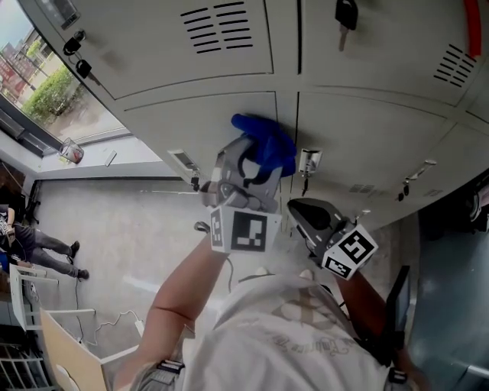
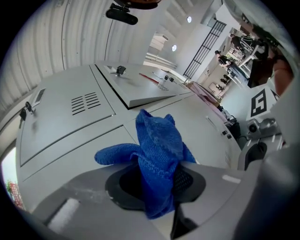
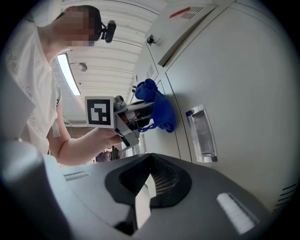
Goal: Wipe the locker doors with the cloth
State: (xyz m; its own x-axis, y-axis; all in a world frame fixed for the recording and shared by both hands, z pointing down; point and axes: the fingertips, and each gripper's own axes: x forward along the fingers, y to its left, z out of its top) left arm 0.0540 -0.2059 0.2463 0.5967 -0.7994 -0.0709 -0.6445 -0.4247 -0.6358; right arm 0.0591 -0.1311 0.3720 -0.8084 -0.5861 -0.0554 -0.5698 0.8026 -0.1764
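— Where is the cloth (image 2: 158, 150) held?

— It is gripped in the left tongs (image 1: 252, 162), which are closed on its bunched middle. The loose blue folds stand out ahead of the tips, so that fabric rather than plastic is presented to the locker door (image 1: 191, 122).

— Is the door being touched?

— The cloth is carried up against the grey panel, close to the seam between two doors and just beside the recessed handle (image 3: 202, 133). Contact seems to be made, though the touching line itself is not clearly shown in any view.

— And the right tongs (image 3: 150, 182)?

— They are closed on nothing. They are held lower, apart from the cloth, and pointed at the same bank of doors. It is judged that they are held back so that the wiping side is not obstructed.

— Why is the cloth bunched rather than spread?

— A wad gripped at its middle is judged easier to press with. A spread sheet could be dragged loose from so narrow a grip.

— How far along is the job taken to be?

— Little can be judged. Several doors are seen, with a key (image 1: 345, 15) hanging in an upper one, and only this panel is being addressed. Care would be needed near the handle and the key, where folds could be snagged.
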